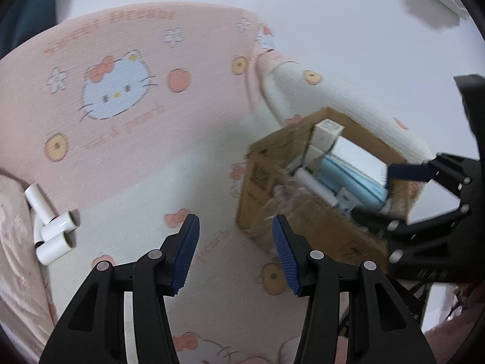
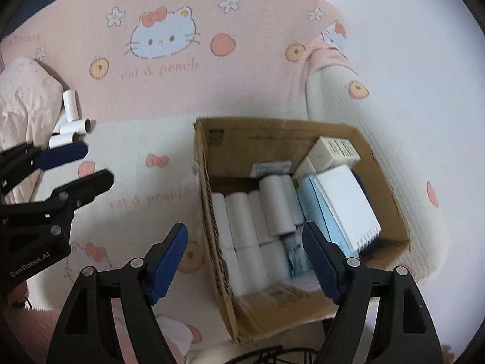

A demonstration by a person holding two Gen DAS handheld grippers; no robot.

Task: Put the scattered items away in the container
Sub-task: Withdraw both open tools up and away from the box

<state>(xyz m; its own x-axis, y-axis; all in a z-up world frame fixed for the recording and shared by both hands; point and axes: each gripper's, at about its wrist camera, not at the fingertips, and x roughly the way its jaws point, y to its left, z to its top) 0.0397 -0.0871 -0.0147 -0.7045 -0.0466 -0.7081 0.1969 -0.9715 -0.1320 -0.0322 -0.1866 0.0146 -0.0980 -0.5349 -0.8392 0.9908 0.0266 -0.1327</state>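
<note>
Three white paper rolls (image 2: 69, 121) lie clustered at the far left of the sofa seat (image 2: 145, 139), against a pink cushion (image 2: 24, 106), their long axes splayed. The left gripper (image 2: 81, 163), fingers spread and empty, is nearer, pointing that way over bare seat. Rightward, the cardboard box (image 2: 209, 212) already holds rolls; the right gripper (image 2: 245, 248) hovers above it, spread, empty.

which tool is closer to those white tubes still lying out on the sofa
Left. The left tool reaches toward the white tubes, just short of them; the right tool hangs over the cardboard box.
</note>
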